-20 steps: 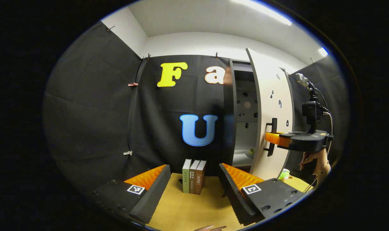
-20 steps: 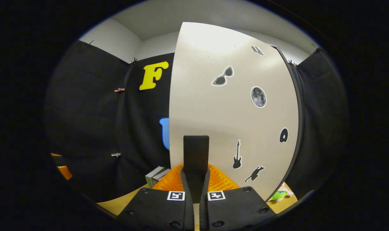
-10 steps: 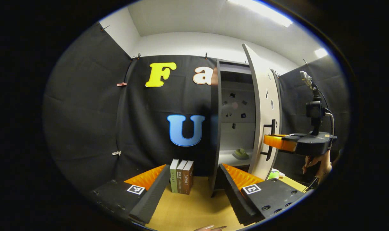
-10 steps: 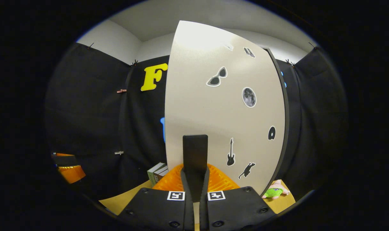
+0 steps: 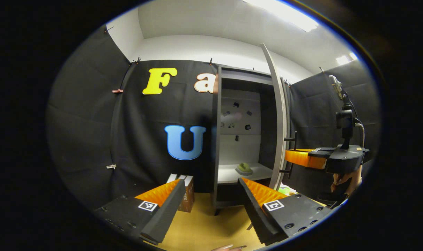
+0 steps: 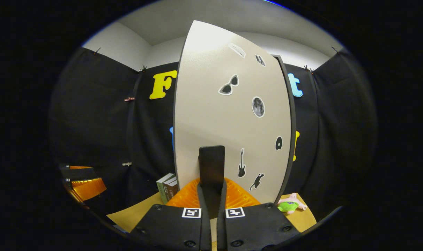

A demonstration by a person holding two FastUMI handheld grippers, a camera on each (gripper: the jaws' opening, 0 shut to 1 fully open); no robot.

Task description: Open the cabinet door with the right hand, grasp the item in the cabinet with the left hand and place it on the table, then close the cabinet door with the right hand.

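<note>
Ahead of the left gripper [image 5: 211, 195], in the left gripper view, stands a dark cabinet [image 5: 216, 139] on a wooden table [image 5: 211, 226], its door [image 5: 279, 118] swung wide and seen nearly edge-on. On the pale shelf [image 5: 232, 174] inside lies a small green item [image 5: 244, 168], alone toward the shelf's right half. The left gripper's fingers are spread wide apart with nothing between them, low over the table and short of the cabinet. Some books [image 5: 185, 191] stand just left of the cabinet, partly hidden by the left finger. At the right, the right gripper [image 5: 298, 157], held by a hand [image 5: 346, 177], reaches the door's black handle [image 5: 291, 151]. From the right gripper view, the door [image 6: 229, 118] faces the camera, its pale front dotted with stickers, and the right gripper [image 6: 211, 188] has its fingers closed on the handle [image 6: 211, 165] from both sides. The books [image 6: 168, 186] stand left of the door, a green and pink soft toy [image 6: 290, 205] lies on the table [image 6: 131, 218] to its right, and the left gripper [image 6: 84, 183] shows at the far left.
</note>
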